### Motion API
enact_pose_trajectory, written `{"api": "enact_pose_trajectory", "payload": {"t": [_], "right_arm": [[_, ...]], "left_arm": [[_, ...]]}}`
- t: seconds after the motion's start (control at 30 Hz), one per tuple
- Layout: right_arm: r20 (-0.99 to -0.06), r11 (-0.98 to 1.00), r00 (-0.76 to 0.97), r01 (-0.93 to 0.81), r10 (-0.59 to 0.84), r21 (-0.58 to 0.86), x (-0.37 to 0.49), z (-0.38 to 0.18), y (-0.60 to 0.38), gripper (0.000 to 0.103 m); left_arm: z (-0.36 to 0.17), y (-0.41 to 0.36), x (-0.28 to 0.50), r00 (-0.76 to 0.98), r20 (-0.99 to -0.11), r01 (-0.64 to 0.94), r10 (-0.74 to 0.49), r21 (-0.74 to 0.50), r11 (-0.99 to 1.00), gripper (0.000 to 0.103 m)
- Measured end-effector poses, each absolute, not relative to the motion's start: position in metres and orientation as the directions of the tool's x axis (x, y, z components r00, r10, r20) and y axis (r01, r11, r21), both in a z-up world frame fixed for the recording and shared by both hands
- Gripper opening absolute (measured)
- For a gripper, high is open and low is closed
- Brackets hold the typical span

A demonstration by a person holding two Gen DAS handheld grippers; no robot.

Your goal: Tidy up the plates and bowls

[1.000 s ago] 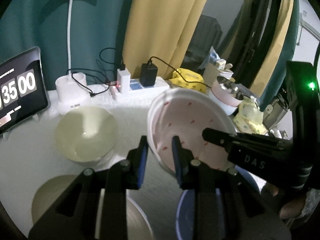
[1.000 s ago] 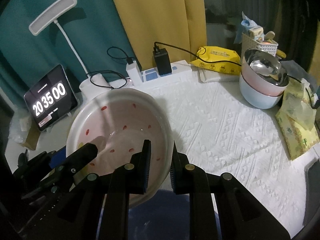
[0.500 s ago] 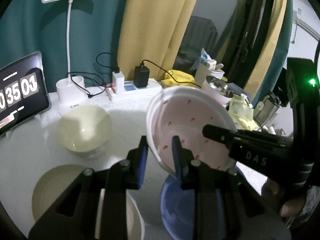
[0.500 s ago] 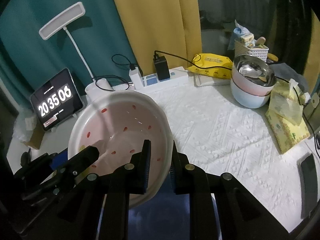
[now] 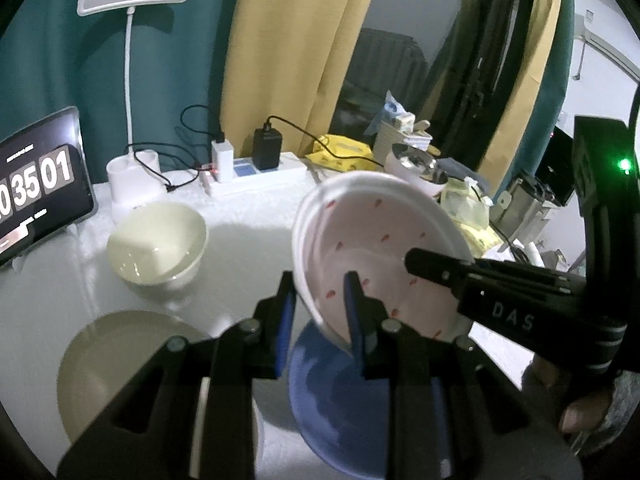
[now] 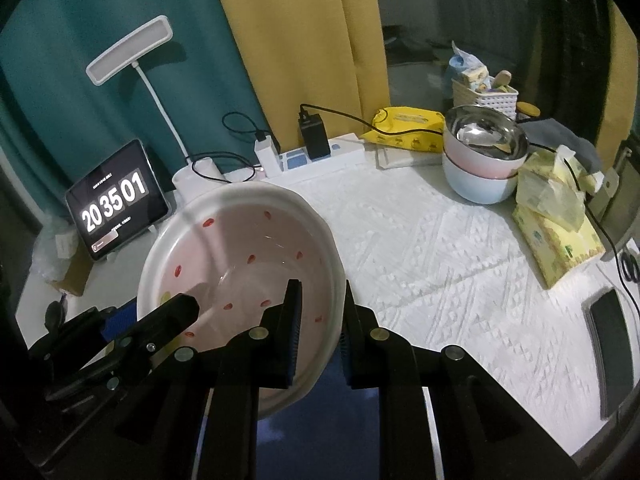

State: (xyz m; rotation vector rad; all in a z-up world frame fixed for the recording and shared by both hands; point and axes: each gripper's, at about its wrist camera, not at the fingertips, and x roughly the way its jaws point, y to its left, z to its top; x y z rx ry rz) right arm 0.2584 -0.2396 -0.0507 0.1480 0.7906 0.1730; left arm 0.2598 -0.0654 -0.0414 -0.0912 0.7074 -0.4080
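Plates and bowls sit around one glossy white bowl with red specks (image 5: 372,248), lifted clear of the quilted white tablecloth (image 6: 440,248) and tilted, each side of its rim pinched narrowly by the left gripper (image 5: 318,312) and the right gripper (image 6: 320,320). Only the left wrist view shows, from the left, one flat cream plate (image 5: 120,364), one round cream bowl (image 5: 158,244) and one blue plate (image 5: 340,400) directly beneath the lifted bowl. Only the right wrist view shows the pink and pale blue stacked bowls (image 6: 480,164) whole, steel-lined on top.
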Motion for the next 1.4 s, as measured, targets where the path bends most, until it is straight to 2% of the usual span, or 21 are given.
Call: {"api": "enact_pose_trajectory", "payload": {"t": [0.8, 1.4], "right_arm": [[-0.716, 0.971, 0.665, -0.054, 0.21, 0.234, 0.221, -0.078, -0.263, 0.018], [-0.76, 0.971, 0.617, -0.031, 0.204, 0.236, 0.215, -0.102, -0.263, 0.018]], "left_arm": [[-0.062, -0.086, 0.23, 0.633, -0.659, 0.365, -0.405, -0.208, 0.908, 0.025], [-0.088, -0.093, 0.223, 0.597, -0.716, 0.352, -0.361, -0.17, 0.92, 0.025]]}}
